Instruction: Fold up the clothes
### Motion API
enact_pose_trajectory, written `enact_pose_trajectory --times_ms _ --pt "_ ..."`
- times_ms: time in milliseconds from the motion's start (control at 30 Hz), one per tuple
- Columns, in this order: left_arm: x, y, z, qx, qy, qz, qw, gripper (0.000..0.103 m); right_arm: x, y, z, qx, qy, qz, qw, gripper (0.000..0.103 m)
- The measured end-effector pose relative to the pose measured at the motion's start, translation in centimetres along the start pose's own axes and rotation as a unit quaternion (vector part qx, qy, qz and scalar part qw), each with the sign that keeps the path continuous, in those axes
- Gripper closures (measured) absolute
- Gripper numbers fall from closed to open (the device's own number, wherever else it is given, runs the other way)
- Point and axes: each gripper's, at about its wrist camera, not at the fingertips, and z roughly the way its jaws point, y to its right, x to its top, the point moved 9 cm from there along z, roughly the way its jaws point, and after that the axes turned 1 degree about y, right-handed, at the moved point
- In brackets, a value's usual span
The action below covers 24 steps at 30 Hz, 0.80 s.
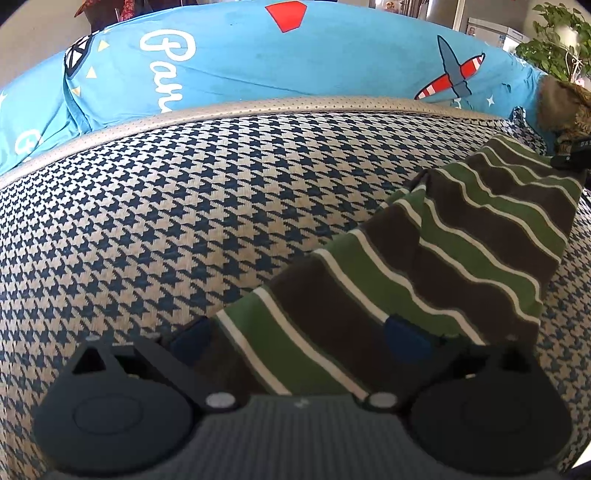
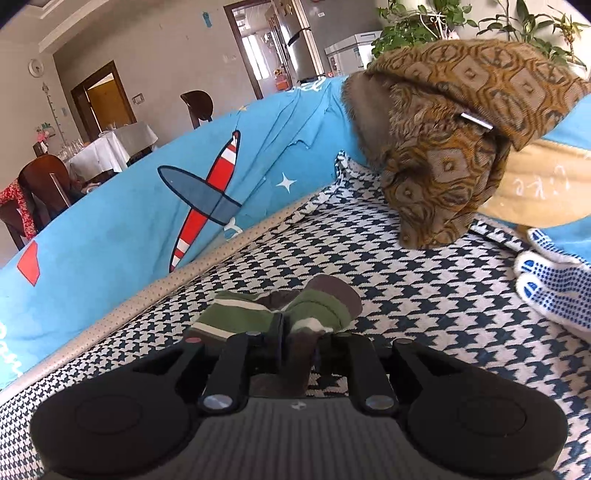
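While the left gripper [image 1: 299,338] spreads its jaws wide over the striped garment [image 1: 424,266] on the houndstooth sofa seat [image 1: 184,221], the right gripper [image 2: 298,341] pinches the garment's bunched end, jaws nearly closed.

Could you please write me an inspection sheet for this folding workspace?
Surface: houndstooth sofa seat cover, flat.
Job's things: green, brown and white striped garment, stretched between both grippers.
Clutter: brown patterned fur-lined garment; white gloves with blue dots.
Grippers: left gripper open around the striped edge; right gripper shut on its bunched end.
Cables: nothing seen.
Surroundings: blue aeroplane-print cover, potted plants, dining table.
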Motion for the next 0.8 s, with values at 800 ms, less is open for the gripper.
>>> enact_pose_trajectory --times_ms 800 --pt "-1.0 0.4 0.0 0.027 0.006 0.031 0.9991 0.0 -0.4 0.5 -5.1 0.058 -0.008 0.043 0.997 0.049"
